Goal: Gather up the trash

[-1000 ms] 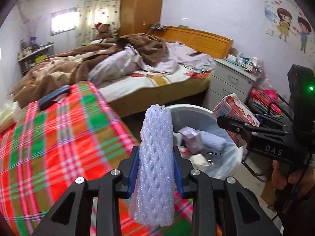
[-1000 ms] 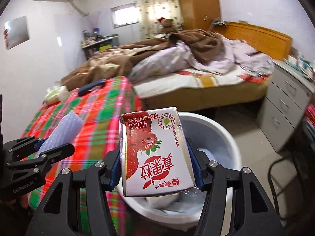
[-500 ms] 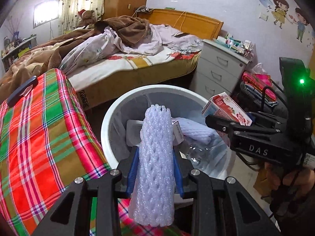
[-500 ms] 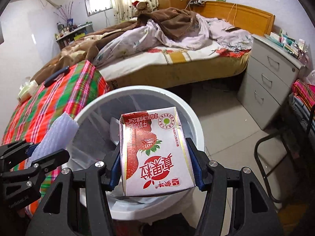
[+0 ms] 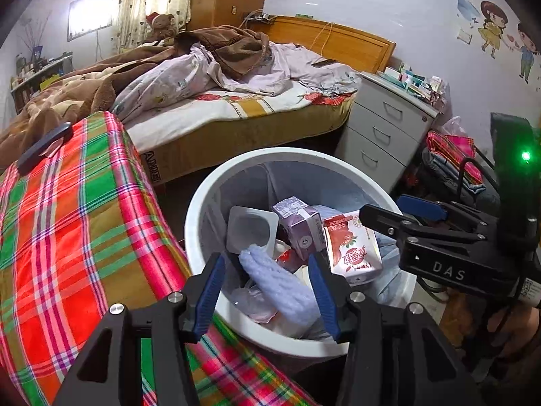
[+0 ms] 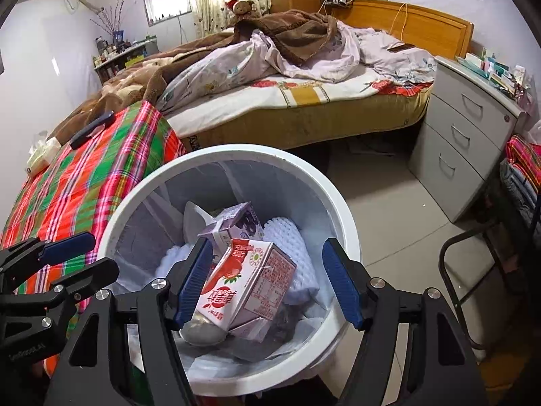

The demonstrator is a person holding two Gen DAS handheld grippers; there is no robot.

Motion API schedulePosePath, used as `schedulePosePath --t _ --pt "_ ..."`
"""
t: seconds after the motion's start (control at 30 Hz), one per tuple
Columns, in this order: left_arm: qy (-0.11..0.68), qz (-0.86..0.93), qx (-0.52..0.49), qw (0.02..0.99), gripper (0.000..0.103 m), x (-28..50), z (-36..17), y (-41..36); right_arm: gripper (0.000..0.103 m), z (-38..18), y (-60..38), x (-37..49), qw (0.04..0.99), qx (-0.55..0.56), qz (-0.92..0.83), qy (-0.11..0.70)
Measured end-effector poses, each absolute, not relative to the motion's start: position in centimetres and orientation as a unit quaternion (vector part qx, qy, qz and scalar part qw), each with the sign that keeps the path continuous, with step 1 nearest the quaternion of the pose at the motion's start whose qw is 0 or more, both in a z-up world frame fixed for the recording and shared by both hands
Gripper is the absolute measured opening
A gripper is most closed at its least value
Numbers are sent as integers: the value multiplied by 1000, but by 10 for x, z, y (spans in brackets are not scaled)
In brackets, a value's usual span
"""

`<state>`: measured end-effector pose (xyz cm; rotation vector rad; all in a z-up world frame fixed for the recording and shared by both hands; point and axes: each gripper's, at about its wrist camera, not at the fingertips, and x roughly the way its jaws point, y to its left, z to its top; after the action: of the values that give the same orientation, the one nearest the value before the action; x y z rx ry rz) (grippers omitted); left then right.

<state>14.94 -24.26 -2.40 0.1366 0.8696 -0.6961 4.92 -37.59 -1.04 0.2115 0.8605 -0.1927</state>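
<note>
**Both grippers spread over the bin, trash lying inside**

Left wrist view: the left gripper hangs over the near rim of the white bin, its blue-padded fingers spread wide with nothing between them. Below the gap, the white foam sleeve lies slanted on the heap inside the bin. Behind it sit a white plastic cup on its side, a purple carton and the red-and-white milk carton, which leans against the bin's right side. The right gripper reaches in from the right above the rim, its fingers apart. A table with a red and green plaid cloth touches the bin on the left, with a dark remote-like thing near its far end. Beyond stand an unmade bed and a grey drawer cabinet.

Right wrist view: the right gripper is above the bin, fingers opened wide and holding nothing. The milk carton lies tilted on top of the trash, just beside the left finger; whether they touch I cannot tell. The purple carton sits behind it and the foam sleeve lies to the right. The left gripper shows at the left edge, fingers apart, over the plaid cloth.
</note>
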Motion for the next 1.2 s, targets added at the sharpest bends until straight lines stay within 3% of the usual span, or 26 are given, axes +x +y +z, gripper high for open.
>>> schedulePosePath --t 0.77,1.2 --pt "317 -244 61 914 54 37 18 -148 69 31 -311 -61 943 107 -121 291" --pt "293 -227 63 927 54 -9 13 -126 69 32 -279 -97 953 96 -135 252"
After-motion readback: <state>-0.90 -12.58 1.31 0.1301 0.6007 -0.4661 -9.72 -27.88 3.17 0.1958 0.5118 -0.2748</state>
